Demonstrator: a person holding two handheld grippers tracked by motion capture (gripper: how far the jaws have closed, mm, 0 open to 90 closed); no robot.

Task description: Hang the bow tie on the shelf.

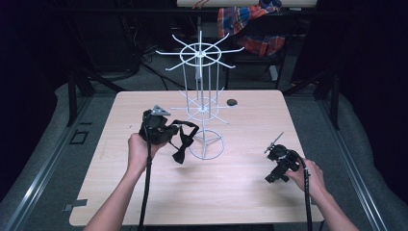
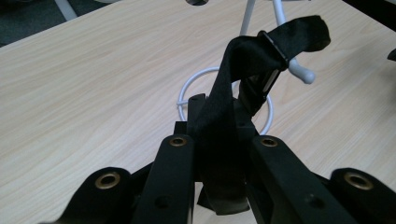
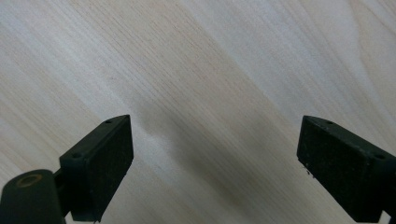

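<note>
Left tool (image 2: 219, 140): pinching bow tie strap (image 2: 261, 46) mid-worktop (image 1: 240, 192), beside wire rack (image 1: 202, 103). Soft, light, limp; grip the strap. Right tool (image 3: 215, 168): spread, empty.

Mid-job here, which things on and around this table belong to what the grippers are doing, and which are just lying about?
In play, as far as I can judge:
left gripper, shut on the black bow tie
white wire rack, right beside it
right gripper, open over bare table

Lying about:
small dark disc on the table
plaid cloth behind
</note>
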